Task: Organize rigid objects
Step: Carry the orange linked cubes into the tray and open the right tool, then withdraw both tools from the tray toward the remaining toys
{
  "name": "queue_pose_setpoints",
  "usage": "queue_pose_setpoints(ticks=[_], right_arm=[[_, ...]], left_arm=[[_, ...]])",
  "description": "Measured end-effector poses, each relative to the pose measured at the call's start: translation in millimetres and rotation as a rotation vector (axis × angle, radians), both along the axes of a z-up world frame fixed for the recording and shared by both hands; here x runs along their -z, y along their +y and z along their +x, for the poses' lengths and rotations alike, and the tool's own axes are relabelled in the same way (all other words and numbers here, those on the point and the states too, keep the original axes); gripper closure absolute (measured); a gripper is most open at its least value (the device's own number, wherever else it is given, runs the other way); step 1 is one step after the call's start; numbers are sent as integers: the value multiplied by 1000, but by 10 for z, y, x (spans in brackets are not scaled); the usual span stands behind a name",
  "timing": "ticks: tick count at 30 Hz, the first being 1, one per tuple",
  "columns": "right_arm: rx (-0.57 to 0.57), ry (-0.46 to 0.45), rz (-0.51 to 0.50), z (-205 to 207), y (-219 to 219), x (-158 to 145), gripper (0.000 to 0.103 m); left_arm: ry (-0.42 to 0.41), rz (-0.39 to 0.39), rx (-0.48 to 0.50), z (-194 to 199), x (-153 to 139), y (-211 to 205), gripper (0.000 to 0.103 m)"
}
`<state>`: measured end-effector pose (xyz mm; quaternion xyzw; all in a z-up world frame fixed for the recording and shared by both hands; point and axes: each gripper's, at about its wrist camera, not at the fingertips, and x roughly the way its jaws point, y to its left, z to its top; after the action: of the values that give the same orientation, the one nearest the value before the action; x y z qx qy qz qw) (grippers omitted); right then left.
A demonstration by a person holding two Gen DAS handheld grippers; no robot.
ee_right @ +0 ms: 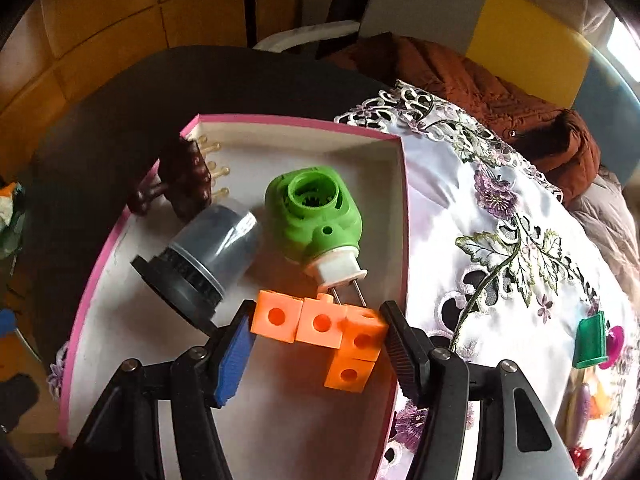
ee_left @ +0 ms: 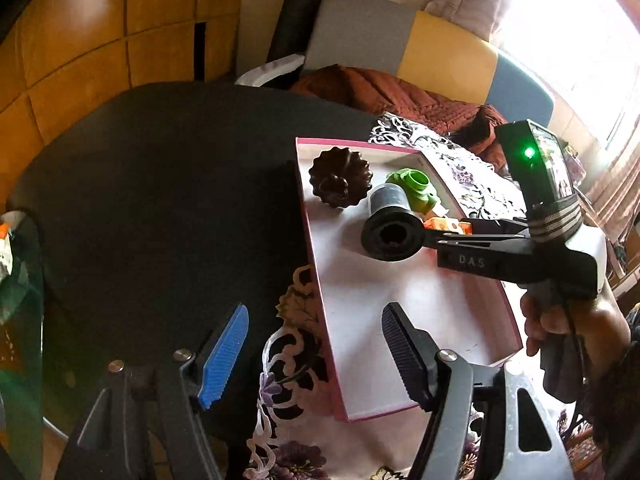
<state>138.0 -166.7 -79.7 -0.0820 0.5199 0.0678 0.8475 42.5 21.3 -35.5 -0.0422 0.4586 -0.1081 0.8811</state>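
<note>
Right wrist view: orange block cluster [ee_right: 324, 330] between right gripper [ee_right: 320, 344] jaws, clamped; left gripper [ee_left: 316, 356] jaws apart, empty

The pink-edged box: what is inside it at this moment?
Inside the box: a brown brush, a grey cap, a green plug-in device and linked orange cubes. The floor beneath them is hidden.

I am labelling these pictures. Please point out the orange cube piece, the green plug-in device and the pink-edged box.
orange cube piece [ee_right: 320, 322]: right wrist view, middle cube's front face.
green plug-in device [ee_right: 316, 216]: right wrist view, green body.
pink-edged box [ee_right: 404, 216]: right wrist view, right wall.
</note>
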Motion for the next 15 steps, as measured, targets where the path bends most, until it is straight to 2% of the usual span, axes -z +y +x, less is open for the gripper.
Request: queue_pose_setpoints(ticks=[7,15], right_arm=[[-3,-28,58,-147,-26,-89,29],[12,-44,84,-275,-69,-137,29]], left_arm=[[1,5,9,-23,-14,-41,33],[-9,22,26,-71,-47,-116,33]])
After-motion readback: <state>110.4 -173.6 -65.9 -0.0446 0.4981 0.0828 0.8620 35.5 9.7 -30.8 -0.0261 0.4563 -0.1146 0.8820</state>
